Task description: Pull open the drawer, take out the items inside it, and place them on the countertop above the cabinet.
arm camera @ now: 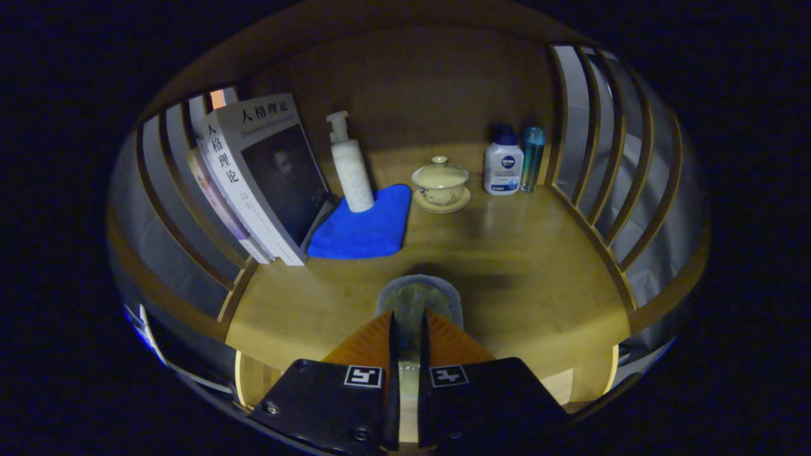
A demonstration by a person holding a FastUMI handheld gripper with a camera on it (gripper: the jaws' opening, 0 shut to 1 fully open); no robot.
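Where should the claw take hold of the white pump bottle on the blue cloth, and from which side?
Grip the pump bottle at mid-body, coming in from the front. It stands upright on the blue cloth, its straight sides facing the claw, which is now shut on a thin pale item. The leaning books block its left side.

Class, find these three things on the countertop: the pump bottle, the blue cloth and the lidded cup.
Pump bottle [352, 178], gripper view, middle of its body.
Blue cloth [367, 228], gripper view, centre of the fold.
Lidded cup [440, 182], gripper view, bowl's side.
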